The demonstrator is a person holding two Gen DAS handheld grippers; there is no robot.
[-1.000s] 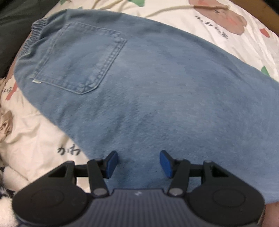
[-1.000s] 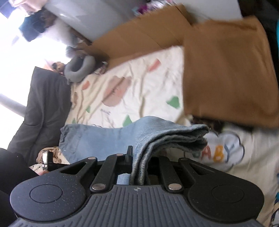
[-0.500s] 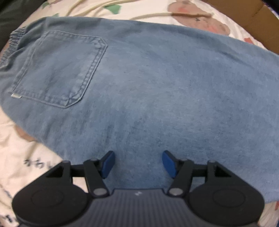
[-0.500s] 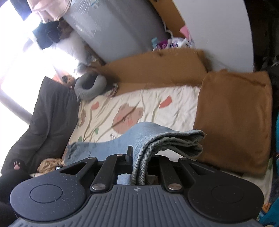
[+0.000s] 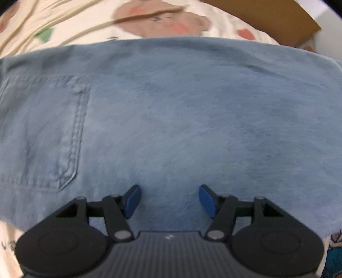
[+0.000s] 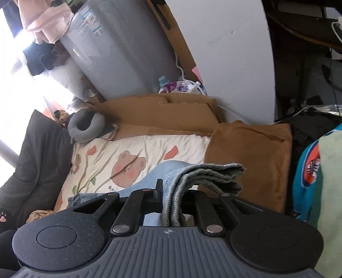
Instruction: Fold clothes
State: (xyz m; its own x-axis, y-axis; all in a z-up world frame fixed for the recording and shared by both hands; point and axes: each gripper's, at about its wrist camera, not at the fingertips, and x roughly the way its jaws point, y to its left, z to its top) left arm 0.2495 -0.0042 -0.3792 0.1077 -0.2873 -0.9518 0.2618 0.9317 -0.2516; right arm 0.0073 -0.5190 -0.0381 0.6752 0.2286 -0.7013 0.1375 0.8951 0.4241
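Light blue jeans (image 5: 181, 119) lie spread on a cream bedsheet with bear prints (image 5: 162, 19), a back pocket (image 5: 42, 132) at the left. My left gripper (image 5: 170, 202) hangs open and empty just above the denim. My right gripper (image 6: 173, 205) is shut on the stacked leg hems of the jeans (image 6: 205, 173) and holds them lifted above the bed; the hems stick out past the fingers to the right. The rest of the jeans (image 6: 149, 177) trail down to the sheet.
A brown folded blanket (image 6: 250, 162) lies on the bed's right side. Flattened cardboard (image 6: 162, 111) leans along the wall with a grey neck pillow (image 6: 85, 126) beside it. A dark cushion (image 6: 40, 156) is at the left. Teal and green clothing (image 6: 316, 184) hangs at the right.
My right gripper has lifted the jeans' hems higher and tilted up, showing more of the room. My left gripper has moved right along the jeans, away from the pocket.
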